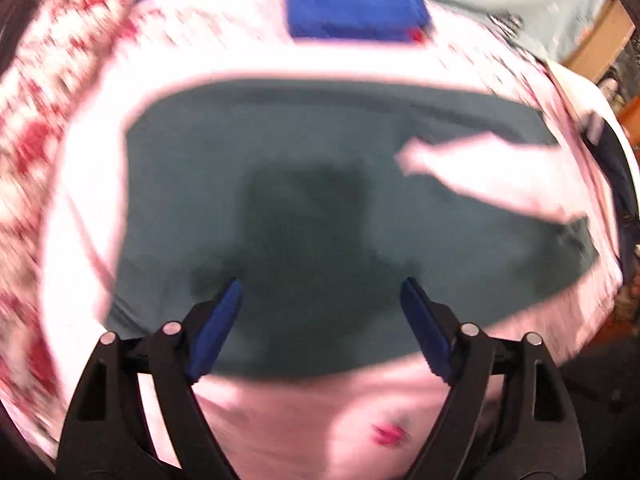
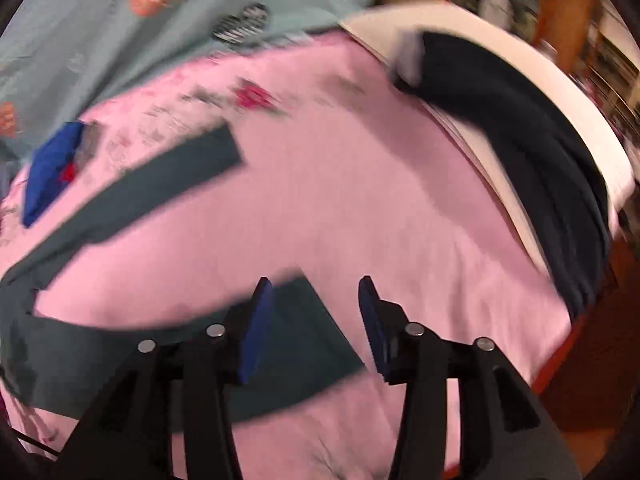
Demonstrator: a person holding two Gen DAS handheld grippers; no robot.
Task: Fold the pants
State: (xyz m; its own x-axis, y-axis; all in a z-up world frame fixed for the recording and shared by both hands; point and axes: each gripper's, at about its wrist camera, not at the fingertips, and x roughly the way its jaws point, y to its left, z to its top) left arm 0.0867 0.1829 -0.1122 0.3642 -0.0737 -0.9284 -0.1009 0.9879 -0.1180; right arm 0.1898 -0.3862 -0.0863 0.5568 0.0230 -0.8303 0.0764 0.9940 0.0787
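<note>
Your left gripper (image 1: 320, 320) hangs with jaws apart over the pants (image 1: 320, 200); your right gripper (image 2: 316, 320), likewise parted, sits above one leg end. Pants lie spread, legs splayed, on the pink sheet (image 2: 360, 200). Judged unfolded: next, grasp a leg hem.

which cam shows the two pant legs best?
Right wrist. It shows the pants with both legs splayed in a V on the pink sheet, hems visible, the near one by the open right tongs. Left wrist shows only the broad upper part beyond the open left tongs.
</note>
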